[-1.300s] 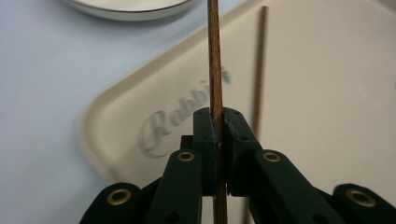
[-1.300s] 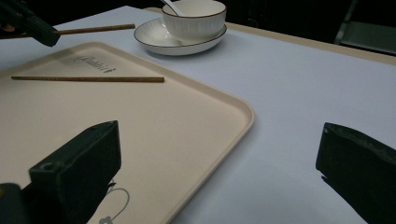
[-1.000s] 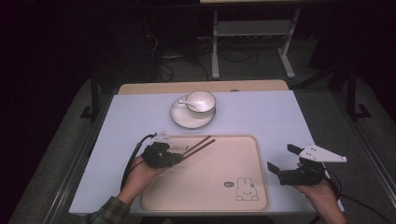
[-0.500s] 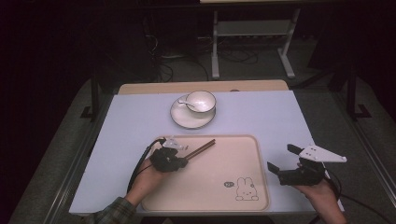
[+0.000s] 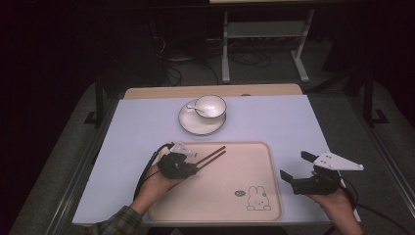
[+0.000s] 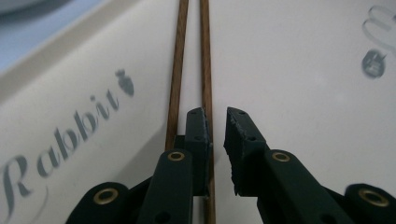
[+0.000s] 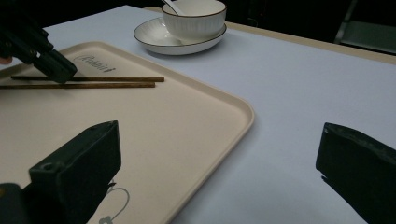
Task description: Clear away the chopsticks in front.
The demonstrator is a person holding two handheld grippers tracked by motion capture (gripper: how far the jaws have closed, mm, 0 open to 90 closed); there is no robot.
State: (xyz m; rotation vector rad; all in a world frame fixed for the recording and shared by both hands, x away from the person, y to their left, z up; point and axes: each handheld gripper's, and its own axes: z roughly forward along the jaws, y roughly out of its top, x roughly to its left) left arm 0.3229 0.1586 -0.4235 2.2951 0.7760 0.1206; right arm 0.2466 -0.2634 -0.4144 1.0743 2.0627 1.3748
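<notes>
The left tongs (image 5: 195, 164) are down low over the tray (image 5: 230, 215), their jaws narrowed to a slim gap. In the left gripper view one chopstick of the pair (image 6: 204, 70) runs up out of that gap, while the other lies just outside the left jaw, touching or nearly so. So the chopsticks (image 5: 211, 156) lie flat on the tray, side by side, stretching away ahead of the left tongs toward the bowl (image 5: 210, 105) and saucer (image 5: 193, 125) well beyond on the table (image 5: 293, 122).

Whether the jaws actually pinch that one stick or merely straddle it, I cannot tell; the gap looks a touch wider than the stick.

The right tongs (image 5: 296, 166) hang wide open off to the side, over the table just past the tray's edge, holding nothing. From the right gripper view the chopsticks (image 7: 88, 81) sit well ahead and to the left, with the left tongs (image 7: 51, 65) resting on their near end.

My guess is the chopsticks have landed where they belong and the hand is either letting go or taking hold. If it is a placing job, only the release and withdrawal remain; the bowl with its spoon (image 5: 195, 108) looks untouched.
</notes>
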